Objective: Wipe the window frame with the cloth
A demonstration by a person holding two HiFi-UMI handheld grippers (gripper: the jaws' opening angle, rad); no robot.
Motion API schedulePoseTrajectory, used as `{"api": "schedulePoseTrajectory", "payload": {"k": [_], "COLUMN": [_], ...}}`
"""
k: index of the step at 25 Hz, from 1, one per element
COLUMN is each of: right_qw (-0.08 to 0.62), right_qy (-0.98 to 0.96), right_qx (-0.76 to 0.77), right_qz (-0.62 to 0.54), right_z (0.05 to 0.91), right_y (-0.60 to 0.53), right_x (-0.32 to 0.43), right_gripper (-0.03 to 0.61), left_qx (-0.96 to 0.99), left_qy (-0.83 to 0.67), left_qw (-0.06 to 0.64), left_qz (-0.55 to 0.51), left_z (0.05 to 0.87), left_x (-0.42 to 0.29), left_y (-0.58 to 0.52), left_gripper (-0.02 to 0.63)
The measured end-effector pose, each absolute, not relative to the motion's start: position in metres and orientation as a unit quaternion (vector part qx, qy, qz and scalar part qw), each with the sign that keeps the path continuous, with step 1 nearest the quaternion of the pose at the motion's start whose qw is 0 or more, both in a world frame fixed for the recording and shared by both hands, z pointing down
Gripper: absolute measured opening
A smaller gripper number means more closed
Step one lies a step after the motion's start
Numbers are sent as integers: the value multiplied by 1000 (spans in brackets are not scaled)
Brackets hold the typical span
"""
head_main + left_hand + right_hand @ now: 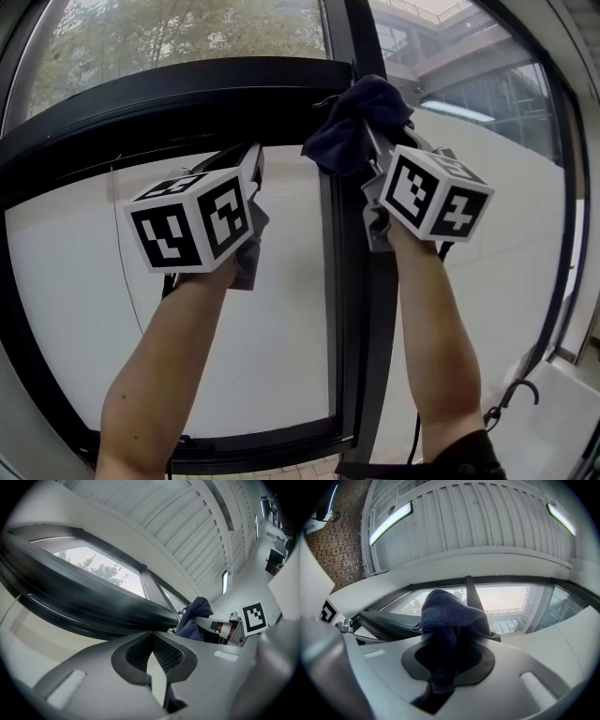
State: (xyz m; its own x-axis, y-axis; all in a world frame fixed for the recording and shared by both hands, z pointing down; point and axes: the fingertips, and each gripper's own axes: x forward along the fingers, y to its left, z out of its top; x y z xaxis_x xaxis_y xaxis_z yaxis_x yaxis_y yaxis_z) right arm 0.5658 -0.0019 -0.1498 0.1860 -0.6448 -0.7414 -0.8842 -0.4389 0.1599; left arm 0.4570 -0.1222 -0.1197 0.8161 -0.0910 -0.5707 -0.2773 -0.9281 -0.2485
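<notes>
Right gripper (373, 150): clamped on dark blue cloth (354, 120), held up against vertical bar of black frame (349, 309), near its top. Pads buried under cloth folds in right gripper view; contact with frame not confirmable. Left gripper (253, 169): closed tip to tip, empty, left of cloth, below horizontal bar. Tips hard to make out in head view.

Indoors in a large office-like or public building, close up against a tall black window frame (342, 281). Above the frame, a pale slatted ceiling (478, 517) with long strip lights (391, 522). Beyond the frame, trees (169, 37) and a raised walkway (450, 47) between buildings. Below the frame, small brown floor tiles (344, 531).
</notes>
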Motion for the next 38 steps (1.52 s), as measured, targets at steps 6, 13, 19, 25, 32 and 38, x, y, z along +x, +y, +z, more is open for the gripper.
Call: {"api": "schedulePoseTrajectory", "payload": {"k": [6,13,19,25,32,38], "right_qw": [144,138,118,89,55,25], "right_qy": [475,467,445,449,458,471], "right_qx": [-783,-798,-814,-812,-808,-802], "right_qz": [375,356,354,361,368,367], "right_z": [-157,-152,-150,-153,-151,-136], "right_y": [25,22,8,-5,-17,-25], "right_x": [571,571,571,577,587,583], "right_gripper": [60,60,60,60,58,58], "left_qx": [-943,-944,-946,-942,-944,-951], "left_qy": [66,28,9,25,46,68], "left_qw": [158,162,155,186,157,132], "left_qz": [286,287,284,280,285,271], "left_z": [-134,-138,-122,-113,-111,-90], "left_x": [449,449,457,465,467,470], "left_y": [-105,-92,-105,-98,-100,-116], "left_gripper": [-6,-6,-6,-8,-6,-6]}}
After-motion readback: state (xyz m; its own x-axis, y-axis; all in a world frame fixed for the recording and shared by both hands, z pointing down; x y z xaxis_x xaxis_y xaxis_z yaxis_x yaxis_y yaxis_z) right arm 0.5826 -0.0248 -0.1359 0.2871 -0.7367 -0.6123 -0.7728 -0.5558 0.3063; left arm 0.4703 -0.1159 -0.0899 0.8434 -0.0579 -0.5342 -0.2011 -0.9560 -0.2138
